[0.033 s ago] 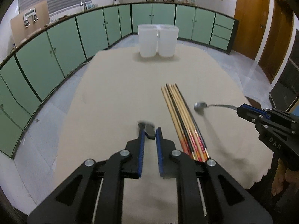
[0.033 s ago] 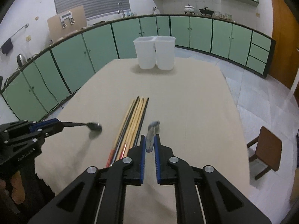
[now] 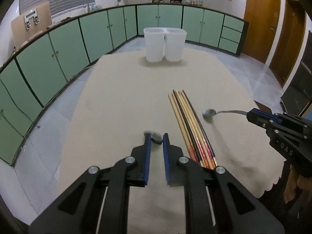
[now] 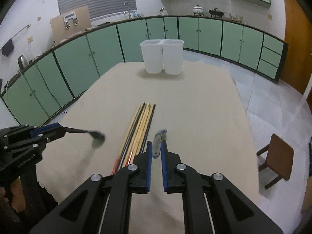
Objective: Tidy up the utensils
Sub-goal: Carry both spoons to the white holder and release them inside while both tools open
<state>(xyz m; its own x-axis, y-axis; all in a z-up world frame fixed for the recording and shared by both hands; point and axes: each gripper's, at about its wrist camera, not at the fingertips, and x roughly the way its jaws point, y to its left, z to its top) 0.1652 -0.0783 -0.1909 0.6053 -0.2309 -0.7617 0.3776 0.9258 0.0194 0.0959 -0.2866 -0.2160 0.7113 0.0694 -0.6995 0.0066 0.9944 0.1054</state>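
Above the near table (image 3: 120,97), left gripper (image 3: 155,138) and right gripper (image 4: 156,146) each pinch a spoon (image 3: 209,114); chopsticks (image 3: 188,120) lie between. Next, likely carry both to the far white bins (image 3: 164,44).

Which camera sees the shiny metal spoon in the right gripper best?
The left wrist view: the shiny metal spoon shows side-on, bowl and handle, held by the right gripper. The right wrist view shows it end-on and blurred between the fingers.
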